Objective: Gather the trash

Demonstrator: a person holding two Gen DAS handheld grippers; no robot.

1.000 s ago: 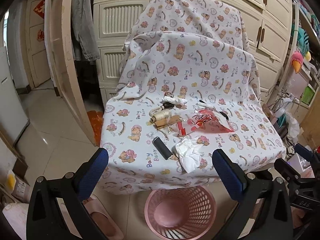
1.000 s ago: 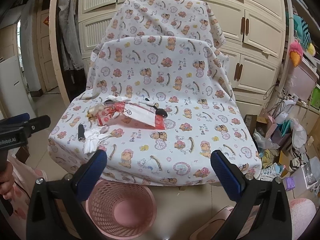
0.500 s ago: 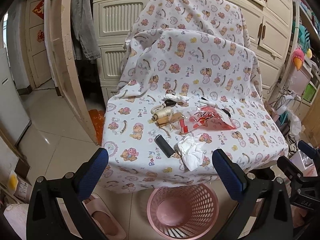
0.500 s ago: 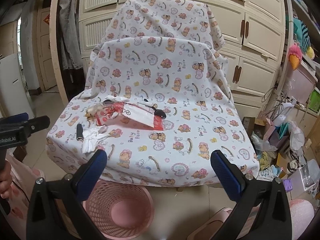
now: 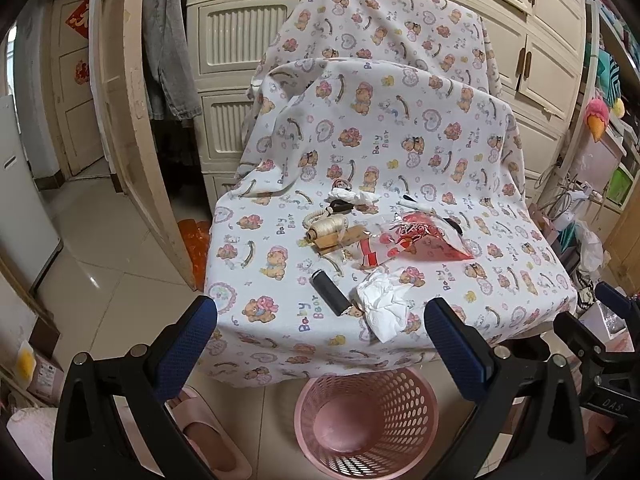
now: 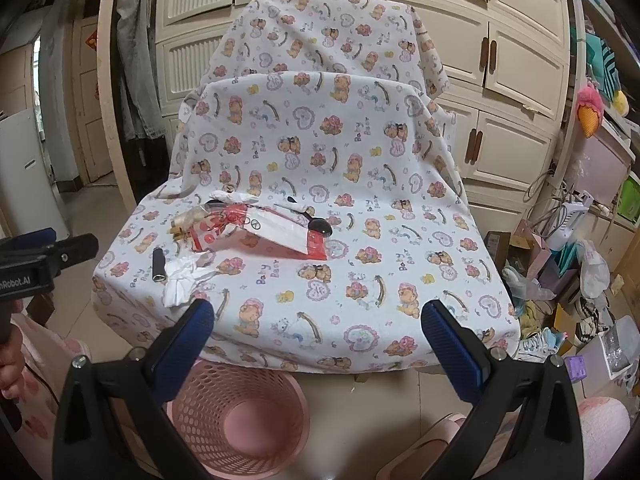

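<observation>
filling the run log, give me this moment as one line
stage: approach | left tongs: open, empty | right tongs: open, empty | tissue: on the cloth | basket: on the floor

my tongs (image 5: 320, 320): black w/ blue pads (image 5: 188, 344). cloth (image 5: 400, 140) white w/ bear & heart print. basket (image 5: 366, 420) pink. wrapper (image 5: 420, 238) red/clear. tissue (image 5: 386, 304) white. tube (image 5: 330, 292) black. thread spool (image 5: 328, 227) cream.

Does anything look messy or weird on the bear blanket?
Yes. A little heap of litter sits on the bear-print cover: a crumpled white tissue near the front edge, a torn red and clear plastic wrapper behind it, and a black tube beside the tissue. The pink basket below looks empty.
</observation>
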